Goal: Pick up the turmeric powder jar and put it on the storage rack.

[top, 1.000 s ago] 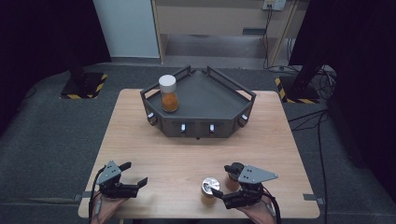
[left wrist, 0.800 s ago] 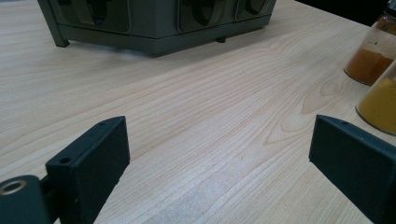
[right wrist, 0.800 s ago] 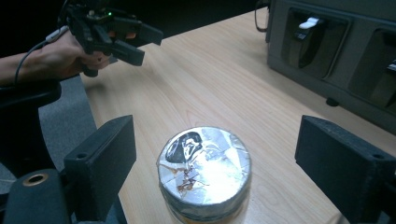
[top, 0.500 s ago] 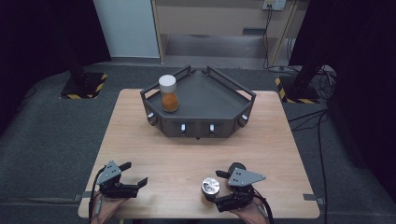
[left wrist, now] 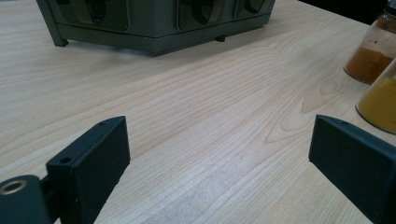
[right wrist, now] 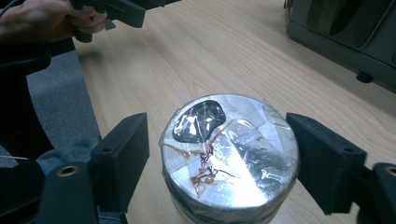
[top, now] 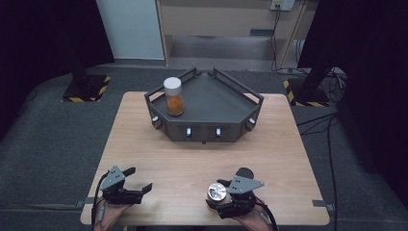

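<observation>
— Jaws of the right gripper point(right wrist: 217, 158) stood open, either side of a foil-topped round jar point(right wrist: 229, 154), not yet touching it.

— And the jar?

— Upright on the pale wooden table point(top: 192, 159), near its front edge, directly between those jaws. The left gripper point(top: 137, 185), also open, sat well apart

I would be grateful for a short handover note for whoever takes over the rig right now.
Right tongs: open, jaws either side of the foil-topped jar at the table's near edge, not yet closed on it.
Left tongs: open, holding nothing, at the near left.
A black-lidded jar stands close behind the foil-topped one.
The white-lidded jar of orange powder stands on the grey tray.
Done: one jar on the tray.
Left, probably: grip the foil-topped jar and move it to the tray, then the other.
</observation>
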A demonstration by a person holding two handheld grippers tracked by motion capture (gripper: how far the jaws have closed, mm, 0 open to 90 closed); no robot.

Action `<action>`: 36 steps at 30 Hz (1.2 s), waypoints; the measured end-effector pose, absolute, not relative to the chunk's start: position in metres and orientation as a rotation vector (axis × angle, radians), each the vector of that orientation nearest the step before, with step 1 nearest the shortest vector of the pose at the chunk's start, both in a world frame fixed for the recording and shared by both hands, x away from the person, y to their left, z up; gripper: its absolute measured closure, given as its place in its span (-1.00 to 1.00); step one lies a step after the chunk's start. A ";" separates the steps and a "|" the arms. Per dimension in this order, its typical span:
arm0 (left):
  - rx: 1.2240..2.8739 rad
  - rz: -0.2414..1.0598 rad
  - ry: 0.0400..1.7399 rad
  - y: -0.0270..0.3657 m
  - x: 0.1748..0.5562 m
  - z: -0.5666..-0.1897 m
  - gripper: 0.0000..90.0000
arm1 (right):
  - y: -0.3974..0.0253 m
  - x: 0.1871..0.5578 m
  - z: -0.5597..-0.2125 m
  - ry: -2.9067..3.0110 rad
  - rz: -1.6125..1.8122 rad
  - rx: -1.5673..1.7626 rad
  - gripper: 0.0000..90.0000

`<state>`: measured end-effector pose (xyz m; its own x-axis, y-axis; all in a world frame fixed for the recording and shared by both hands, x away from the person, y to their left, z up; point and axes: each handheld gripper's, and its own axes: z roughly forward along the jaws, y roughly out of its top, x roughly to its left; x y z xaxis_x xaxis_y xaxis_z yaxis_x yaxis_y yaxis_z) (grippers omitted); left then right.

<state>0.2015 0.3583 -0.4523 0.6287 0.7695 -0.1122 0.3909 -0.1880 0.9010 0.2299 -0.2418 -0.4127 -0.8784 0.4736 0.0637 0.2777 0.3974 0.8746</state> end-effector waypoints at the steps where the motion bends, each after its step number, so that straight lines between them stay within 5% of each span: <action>1: 1.804 0.452 0.937 0.358 0.201 -0.452 -0.90 | -0.241 0.229 -0.412 2.458 1.468 0.667 -0.41; 36: 1.811 0.451 0.934 0.358 0.202 -0.452 -0.90 | -0.229 0.230 -0.392 2.422 1.397 0.640 -0.23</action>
<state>0.2020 0.3575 -0.4519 0.6311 0.7680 -0.1090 0.3917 -0.1943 0.8993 0.2299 -0.2288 -0.3922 -0.8653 0.5011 -0.0140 0.2388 0.4364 0.8675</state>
